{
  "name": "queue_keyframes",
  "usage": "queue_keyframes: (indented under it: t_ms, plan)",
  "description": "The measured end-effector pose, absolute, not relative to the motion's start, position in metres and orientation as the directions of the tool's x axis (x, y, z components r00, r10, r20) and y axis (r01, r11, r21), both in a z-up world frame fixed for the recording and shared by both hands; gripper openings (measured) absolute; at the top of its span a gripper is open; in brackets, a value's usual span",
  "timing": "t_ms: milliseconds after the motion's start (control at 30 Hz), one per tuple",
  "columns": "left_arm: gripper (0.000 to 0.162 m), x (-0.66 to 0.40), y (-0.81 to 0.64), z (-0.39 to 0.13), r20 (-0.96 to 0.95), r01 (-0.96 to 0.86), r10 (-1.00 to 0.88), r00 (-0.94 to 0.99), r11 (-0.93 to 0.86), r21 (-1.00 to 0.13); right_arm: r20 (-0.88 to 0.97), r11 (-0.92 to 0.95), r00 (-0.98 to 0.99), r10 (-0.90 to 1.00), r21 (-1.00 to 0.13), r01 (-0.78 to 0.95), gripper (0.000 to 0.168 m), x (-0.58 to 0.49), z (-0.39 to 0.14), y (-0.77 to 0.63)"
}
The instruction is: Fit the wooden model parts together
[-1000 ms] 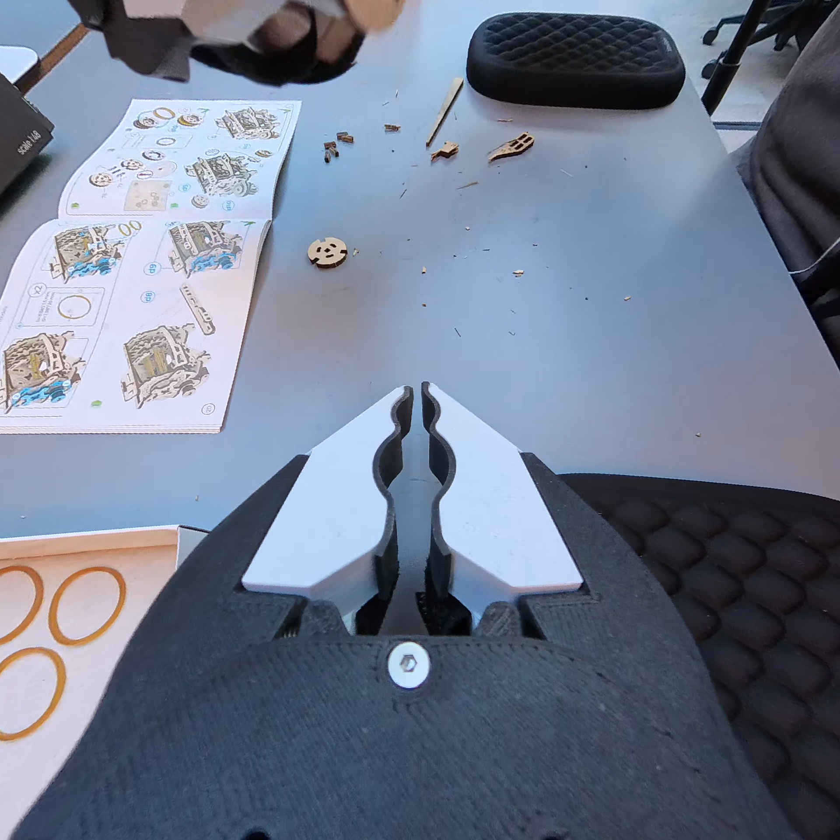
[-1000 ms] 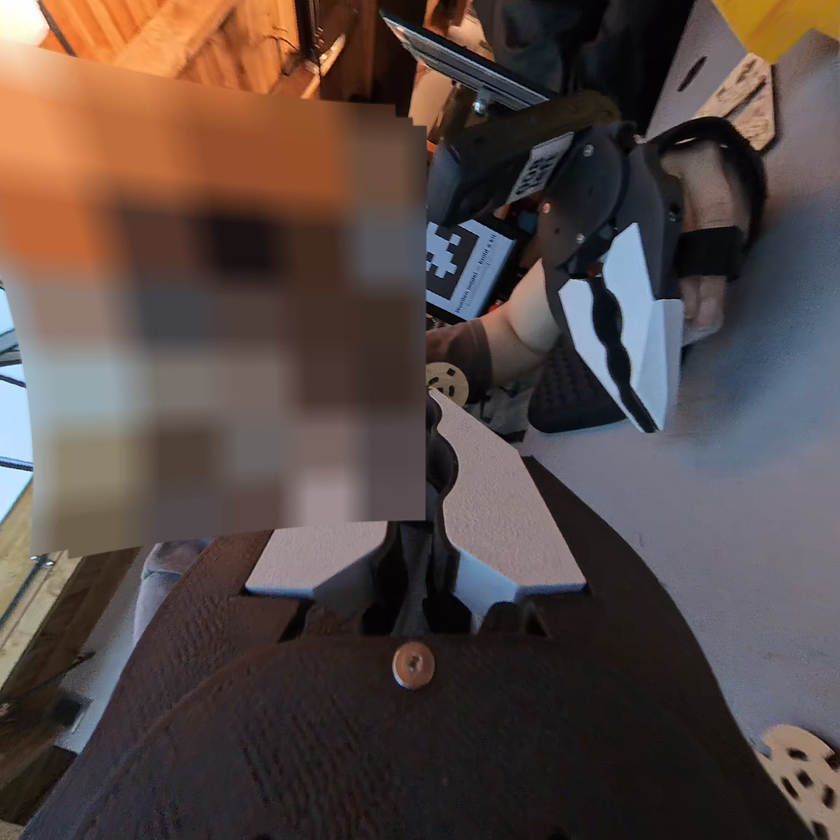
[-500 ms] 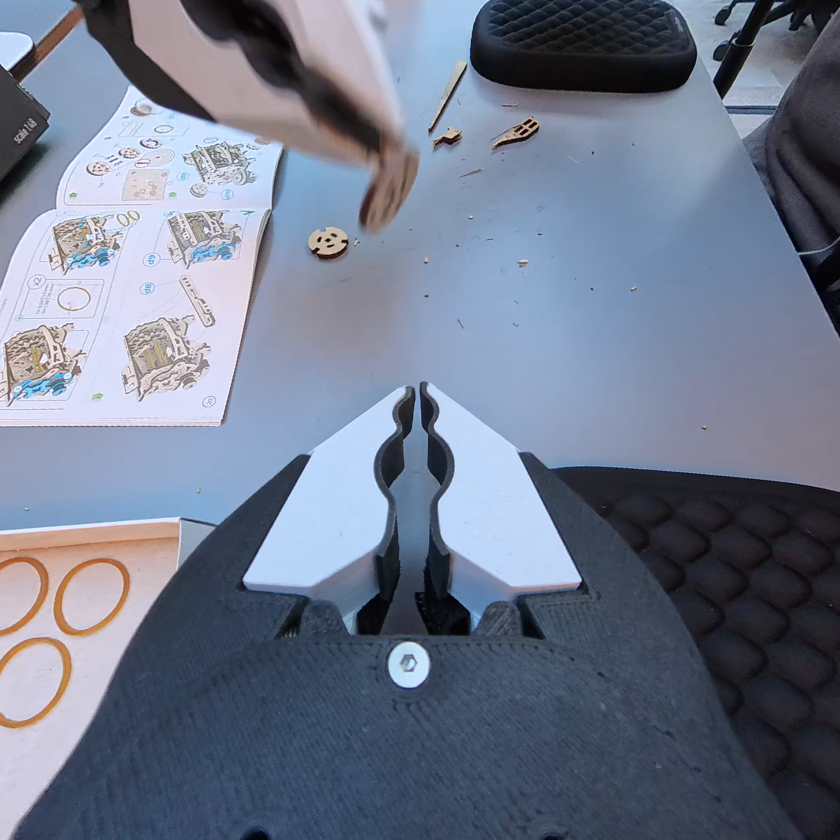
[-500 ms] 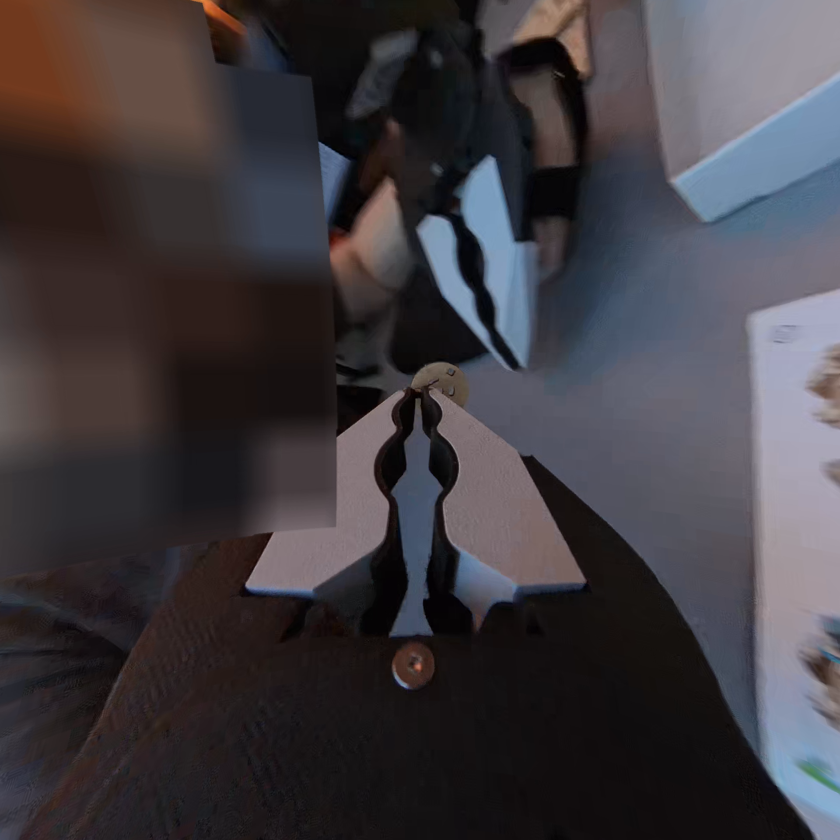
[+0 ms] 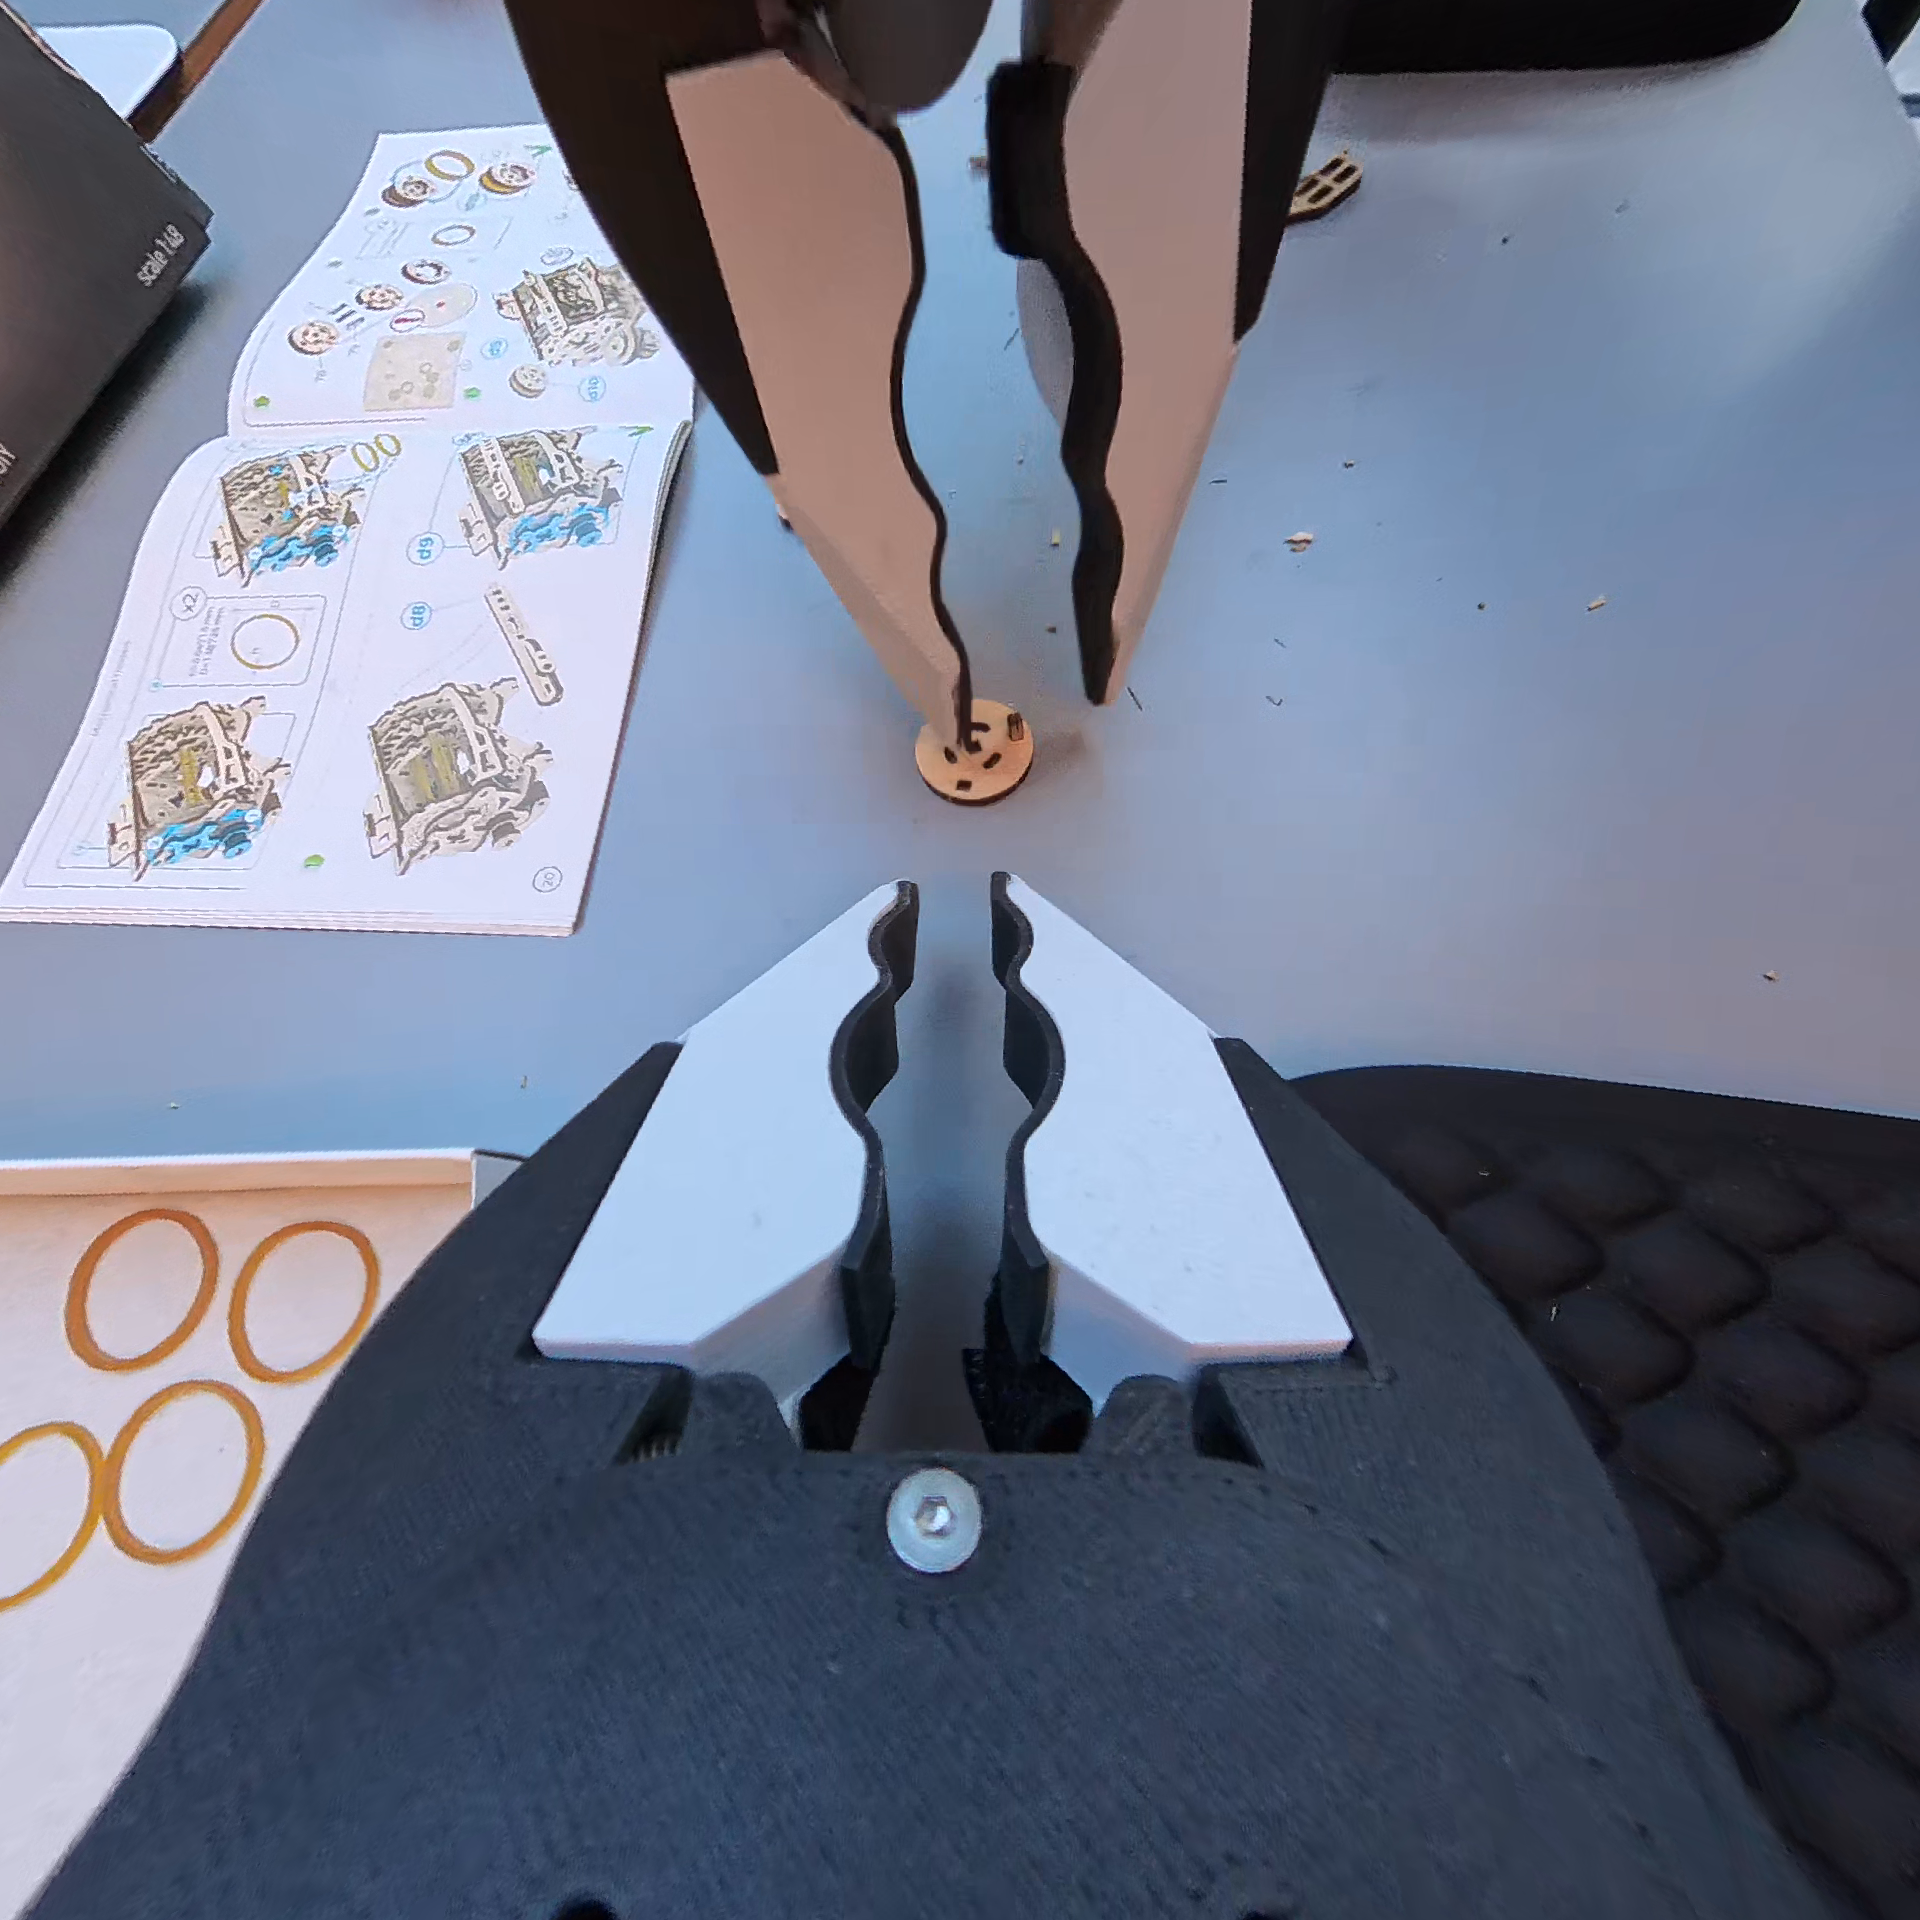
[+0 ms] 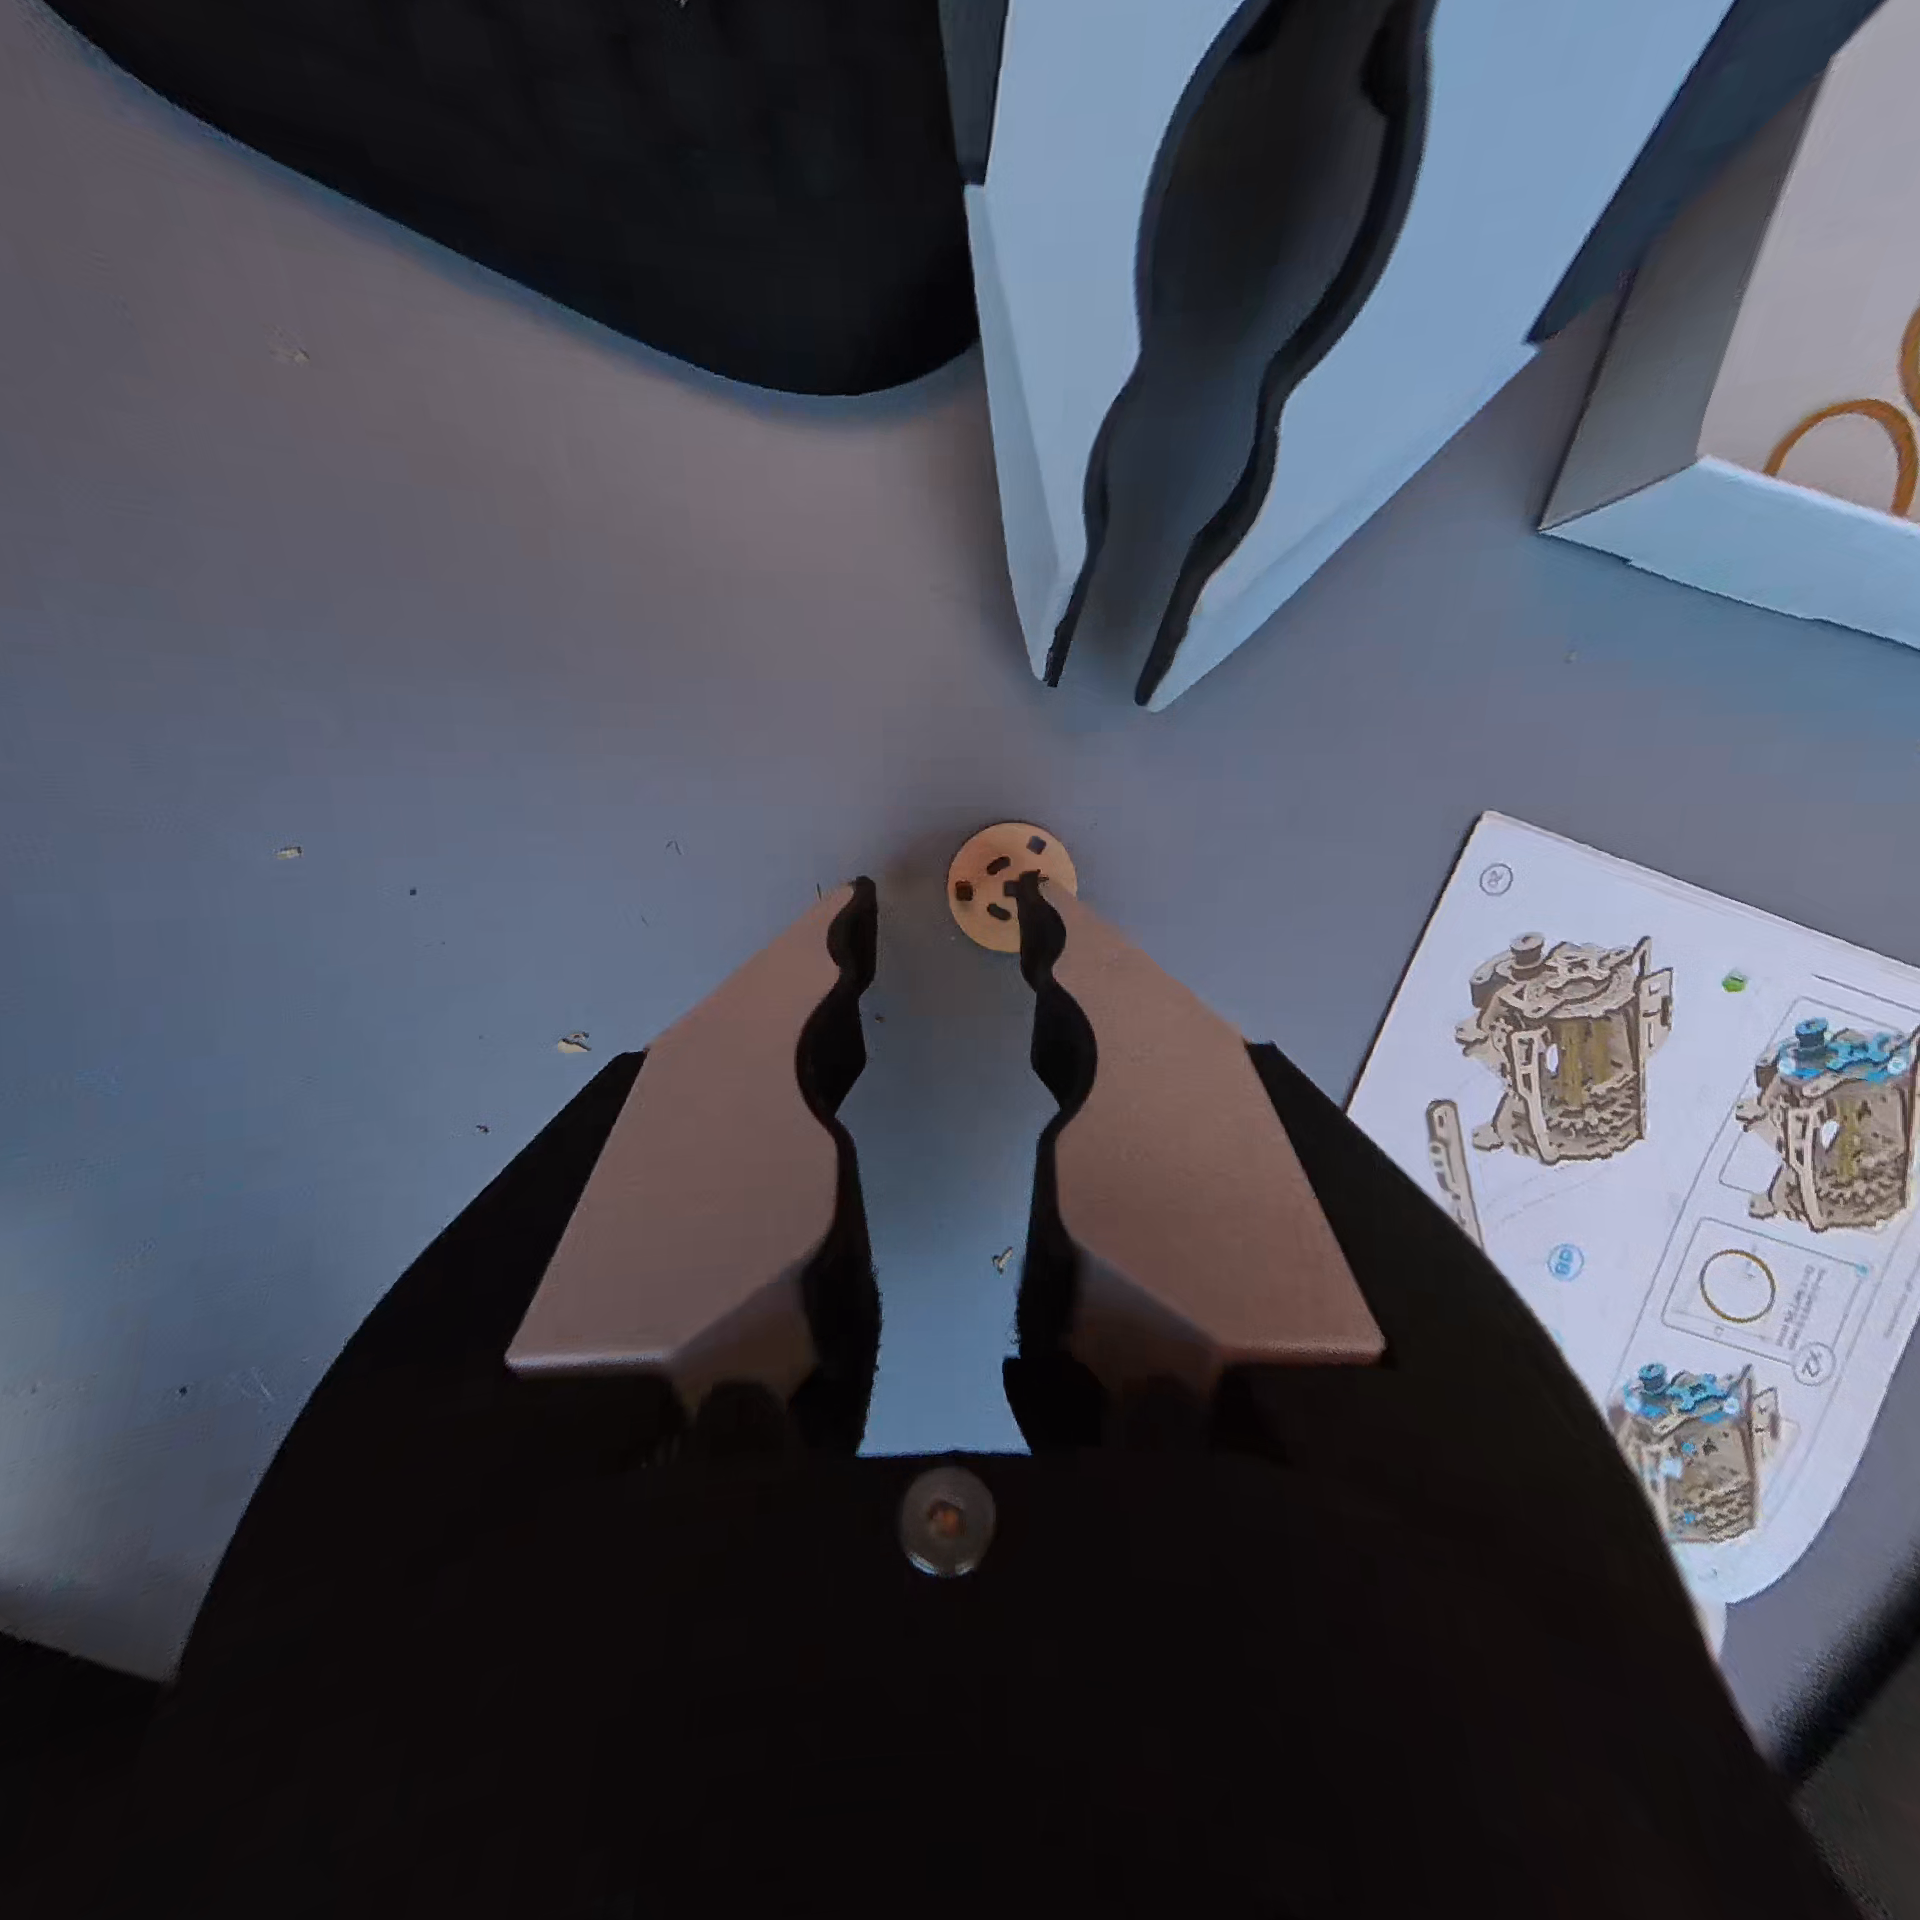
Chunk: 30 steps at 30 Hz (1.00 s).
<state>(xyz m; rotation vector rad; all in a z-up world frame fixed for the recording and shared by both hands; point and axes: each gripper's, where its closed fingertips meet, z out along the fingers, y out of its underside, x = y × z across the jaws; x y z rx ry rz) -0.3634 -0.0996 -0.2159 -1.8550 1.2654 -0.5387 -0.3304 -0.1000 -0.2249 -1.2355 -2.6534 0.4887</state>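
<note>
Your right hand-held gripper point(image 6: 948, 888) is pointing down at the grey counter point(image 5: 1455, 831), its jaws spread apart and holding nothing. One fingertip point(image 6: 1029, 891) is overlapping the small round wooden disc with dark slots point(image 6: 1010, 883), covering part of it; whether it is touching or hovering just above cannot be told. The disc is lying flat on the counter between the two grippers. Your left hand-held gripper point(image 5: 951, 888) is held low, aimed at the disc from just short of it, jaws slightly parted and empty. An open white instruction booklet with printed model drawings point(image 5: 343, 582) is lying beside the disc. A white box holding amber rubber rings point(image 5: 156, 1403) is cut off at the frame edge, as is a black quilted pad point(image 5: 1662, 1299) under your left gripper.
</note>
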Motion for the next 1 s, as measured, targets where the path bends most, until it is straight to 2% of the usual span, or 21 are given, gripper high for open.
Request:
queue_keyframes:
  t_ms: [133,267,433,567,633,700,767,800,900,1000]
  plan:
    - [0.019,-0.351,-0.097,-0.216,-0.130,-0.580,-0.908,0.398,-0.139,-0.803,0.022,0.476,-0.537,0.844,-0.493,0.728,0.026,-0.313,-0.201,-0.087]
    - [0.032,-0.343,-0.089,-0.223,-0.192,-0.630,-0.900,0.391,-0.109,-0.769,-0.027,0.341,-0.428,0.903,-0.561,0.754,0.020,-0.297,-0.206,-0.083]
    - [0.040,-0.332,-0.086,-0.220,-0.113,-0.598,-0.919,0.378,-0.149,-0.788,-0.107,0.282,-0.416,0.903,-0.583,0.762,0.020,-0.310,-0.216,-0.110]
    - [0.038,-0.331,-0.091,-0.226,-0.107,-0.623,-0.925,0.363,-0.156,-0.766,-0.008,0.305,-0.372,0.928,-0.555,0.774,0.014,-0.308,-0.216,-0.091]
    - [0.036,-0.332,-0.092,-0.225,-0.127,-0.622,-0.922,0.366,-0.141,-0.771,0.087,0.293,-0.299,0.950,-0.573,0.766,0.011,-0.295,-0.195,-0.060]
    - [0.035,-0.333,-0.093,-0.224,-0.137,-0.620,-0.919,0.370,-0.134,-0.773,0.162,0.246,-0.186,0.969,-0.649,0.720,0.011,-0.272,-0.158,-0.022]
    - [0.034,-0.334,-0.094,-0.223,-0.142,-0.618,-0.916,0.375,-0.133,-0.775,0.079,0.166,-0.164,0.983,-0.759,0.629,0.028,-0.241,-0.124,-0.009]
    - [0.034,-0.334,-0.094,-0.223,-0.146,-0.618,-0.915,0.376,-0.130,-0.776,0.023,0.135,-0.185,0.983,-0.771,0.622,0.029,-0.223,-0.122,-0.008]
    - [0.032,-0.334,-0.094,-0.224,-0.157,-0.628,-0.914,0.374,-0.125,-0.768,0.022,-0.021,0.040,0.999,-0.573,0.819,0.022,-0.168,-0.169,0.031]
    - [0.031,-0.334,-0.093,-0.225,-0.171,-0.634,-0.910,0.377,-0.119,-0.764,0.004,-0.064,0.082,0.997,-0.584,0.809,0.012,-0.154,-0.194,0.028]
